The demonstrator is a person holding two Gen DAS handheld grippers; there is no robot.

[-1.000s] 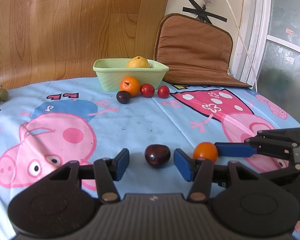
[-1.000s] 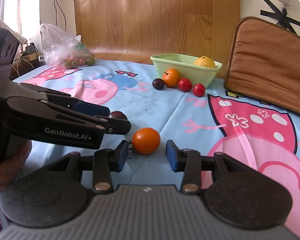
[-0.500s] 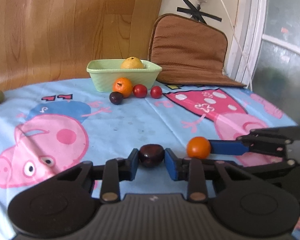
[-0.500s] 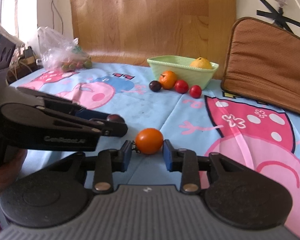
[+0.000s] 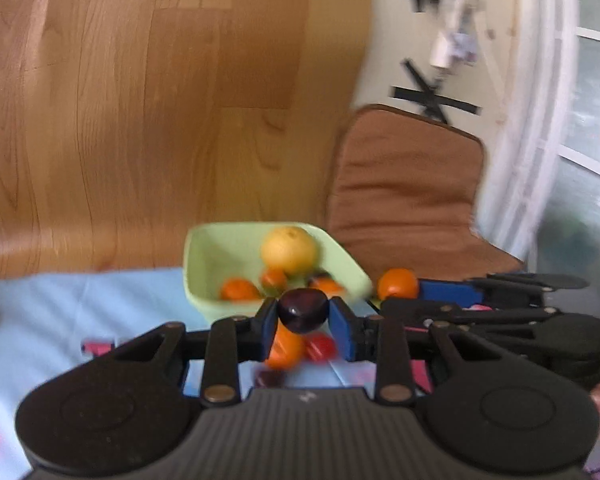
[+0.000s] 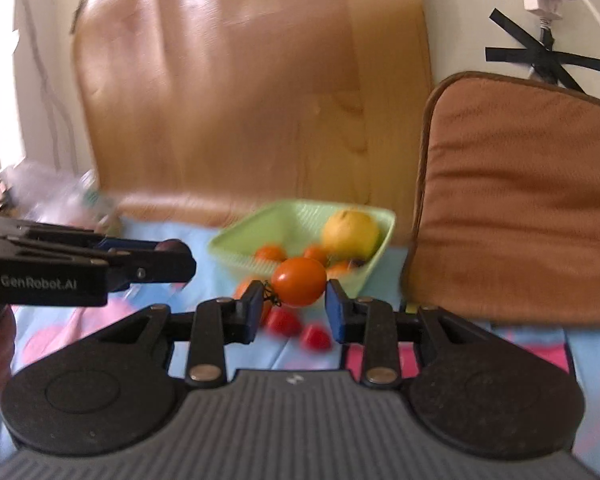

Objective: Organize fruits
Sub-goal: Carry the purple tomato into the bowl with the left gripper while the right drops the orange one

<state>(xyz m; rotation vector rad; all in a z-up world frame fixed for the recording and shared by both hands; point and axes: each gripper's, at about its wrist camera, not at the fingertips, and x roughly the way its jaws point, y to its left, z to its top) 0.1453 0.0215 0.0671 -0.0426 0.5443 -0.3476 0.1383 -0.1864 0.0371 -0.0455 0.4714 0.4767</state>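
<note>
Dark purple, the plum (image 5: 303, 312) is sitting pinched between the blue pads of the left tongs (image 5: 303, 314), lifted off the bench and hanging just in front of the pale green basket (image 5: 198, 256); inside that basket a yellow citrus (image 5: 289, 250) and a few small orange fruits (image 5: 239, 290) are lying, while an orange (image 5: 286, 347) and a red tomato (image 5: 320, 347) are waiting on the blue cartoon cloth (image 5: 60, 304) below, all rather blurred. To the right in this view the right tongs (image 5: 410, 286) are carrying an orange tomato (image 5: 397, 283). In the right wrist view that orange tomato (image 6: 299, 281) is being gripped by the right tongs (image 6: 298, 304), raised before the basket (image 6: 240, 240), with the left tongs (image 6: 172, 254) alongside and two red tomatoes (image 6: 284, 320) on the cloth underneath. Both hands are judged to be carrying fruit to the basket; the next move calls for getting each load over the rim, lowering it onto a free spot, then easing the tongs apart gently so nothing rolls out
</note>
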